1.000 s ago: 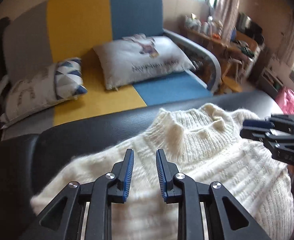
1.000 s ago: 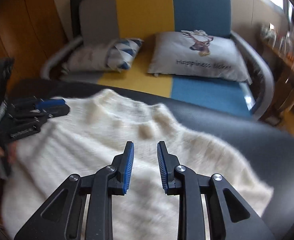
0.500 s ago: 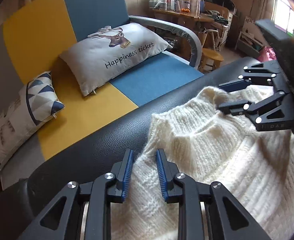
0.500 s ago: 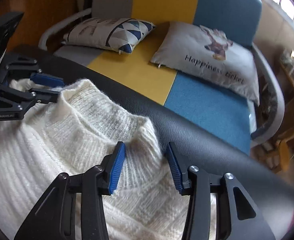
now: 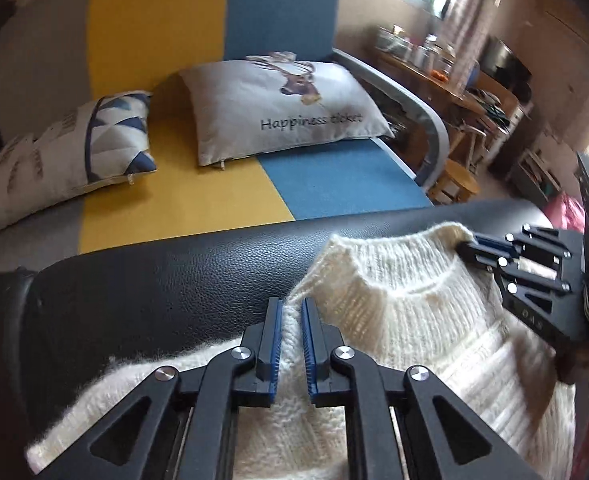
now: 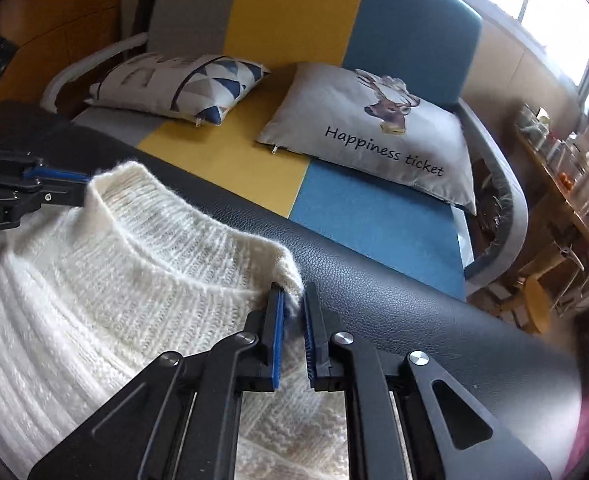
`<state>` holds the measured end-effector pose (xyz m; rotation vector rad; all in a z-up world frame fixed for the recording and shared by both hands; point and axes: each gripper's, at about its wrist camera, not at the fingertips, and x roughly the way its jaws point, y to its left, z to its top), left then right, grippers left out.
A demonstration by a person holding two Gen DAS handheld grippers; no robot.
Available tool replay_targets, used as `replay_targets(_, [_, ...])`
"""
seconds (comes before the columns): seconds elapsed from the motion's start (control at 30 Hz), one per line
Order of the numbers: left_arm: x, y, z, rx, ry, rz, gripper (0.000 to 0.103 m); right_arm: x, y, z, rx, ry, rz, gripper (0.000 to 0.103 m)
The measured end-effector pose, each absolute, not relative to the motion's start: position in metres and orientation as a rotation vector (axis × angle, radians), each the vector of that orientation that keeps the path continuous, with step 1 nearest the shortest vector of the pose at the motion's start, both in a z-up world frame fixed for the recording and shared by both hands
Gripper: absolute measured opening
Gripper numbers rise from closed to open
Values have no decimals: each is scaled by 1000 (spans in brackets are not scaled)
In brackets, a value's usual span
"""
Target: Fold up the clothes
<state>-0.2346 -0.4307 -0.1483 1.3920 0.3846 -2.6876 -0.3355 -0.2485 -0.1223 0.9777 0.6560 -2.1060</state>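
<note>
The left tongs [image 5: 290, 344] and the right tongs [image 6: 293, 336] are closing, each on one shoulder of the white sweater [image 6: 106, 280]. I think that grip keeps it flat for folding on the black bench [image 5: 166, 280].

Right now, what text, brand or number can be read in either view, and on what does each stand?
"Happiness ticket": on the grey deer cushion.
"obot.AI", start cut off by the frame edge: on the left tool body.
Embossed marks on the right tool body: too blurred to read.
Large letters on the triangle-pattern cushion: not readable.

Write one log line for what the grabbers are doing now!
left gripper: closing on sweater shoulder | right gripper: closing on other shoulder | sweater on black surface
</note>
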Motion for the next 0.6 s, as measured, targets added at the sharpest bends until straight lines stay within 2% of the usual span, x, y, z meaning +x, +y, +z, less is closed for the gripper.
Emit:
replay_targets(0.1, [-231, -422, -141, 1372, 314, -2713, 13, -344, -237, -115, 1038, 506, -2067, 15])
replay_targets(0.17, [-225, -415, -135, 1330, 259, -2746, 13, -341, -228, -105, 1020, 468, -2060, 19])
replay_targets(0.27, [-216, -410, -125, 1281, 266, -2814, 13, -329, -217, -91, 986, 444, -2025, 19])
replay_targets(0.47, [-225, -402, -136, 1366, 247, -2792, 13, -314, -232, -100, 995, 506, -1903, 19])
replay_targets(0.57, [-228, -413, -147, 1359, 330, -2745, 13, -326, -245, -120, 1042, 587, -1955, 19])
replay_targets(0.6, [-227, -417, -148, 1355, 372, -2737, 13, -332, -244, -123, 1058, 557, -1976, 19])
